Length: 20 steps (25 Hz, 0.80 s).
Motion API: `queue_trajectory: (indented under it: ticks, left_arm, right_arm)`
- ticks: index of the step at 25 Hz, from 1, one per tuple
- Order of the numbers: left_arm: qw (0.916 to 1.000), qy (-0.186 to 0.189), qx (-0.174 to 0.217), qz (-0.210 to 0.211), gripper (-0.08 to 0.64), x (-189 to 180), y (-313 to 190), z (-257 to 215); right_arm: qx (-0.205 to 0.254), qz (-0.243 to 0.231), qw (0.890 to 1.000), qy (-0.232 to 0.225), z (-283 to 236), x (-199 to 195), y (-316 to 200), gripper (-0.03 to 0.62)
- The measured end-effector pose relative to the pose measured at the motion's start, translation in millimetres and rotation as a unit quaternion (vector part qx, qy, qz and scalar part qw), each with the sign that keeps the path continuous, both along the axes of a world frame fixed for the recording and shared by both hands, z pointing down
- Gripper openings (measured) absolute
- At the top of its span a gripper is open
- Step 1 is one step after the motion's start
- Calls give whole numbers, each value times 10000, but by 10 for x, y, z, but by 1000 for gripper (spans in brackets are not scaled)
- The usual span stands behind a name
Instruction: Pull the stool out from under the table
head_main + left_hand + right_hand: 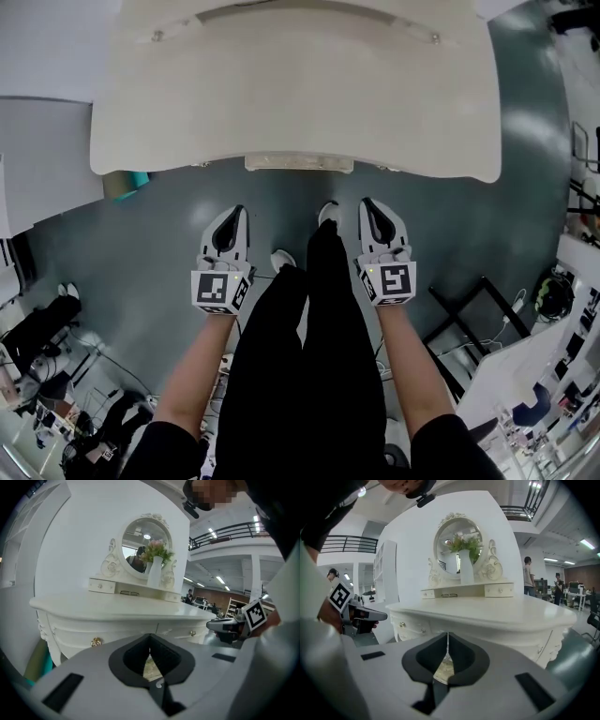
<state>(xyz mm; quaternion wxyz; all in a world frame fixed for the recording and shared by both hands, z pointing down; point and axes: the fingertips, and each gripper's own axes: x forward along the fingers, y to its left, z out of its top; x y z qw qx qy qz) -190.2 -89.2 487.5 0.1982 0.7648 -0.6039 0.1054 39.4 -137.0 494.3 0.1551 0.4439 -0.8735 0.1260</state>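
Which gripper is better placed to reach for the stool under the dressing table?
Right, narrowly. The right gripper sits slightly closer to the stool edge showing under the dressing table than the left gripper; both flank it, jaws shut and empty.

Open floor fronts the table; its top overhangs the stool.

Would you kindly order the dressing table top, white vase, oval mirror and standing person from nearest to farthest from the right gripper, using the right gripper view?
1. Dressing table top, just ahead of the right gripper.
2. White vase, centred at the top's back.
3. Oval mirror, right behind the vase.
4. Standing person, far off at right.
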Motion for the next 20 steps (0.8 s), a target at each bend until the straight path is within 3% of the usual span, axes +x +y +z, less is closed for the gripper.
queue_trajectory:
  ticks: [2,6,15,20]
  left_arm:
    - [9999,-115,-23,29,14,-14,8,232]
    - [10000,-2,37,-62,15,-154,-99,685]
    - [9993,-355,-73,33,15,-337,-190,1655]
    - [9996,-192,-172,-96,15,-414,-294,2122]
  right_arm:
    - [-33,-63,10000,59,228,2,40,20]
    - [-167,-98,9997,133,829,9,23,20]
    - [-252,-234,9986,390,1833,94,-149,20]
    - [-276,-299,9977,536,2275,103,-260,27]
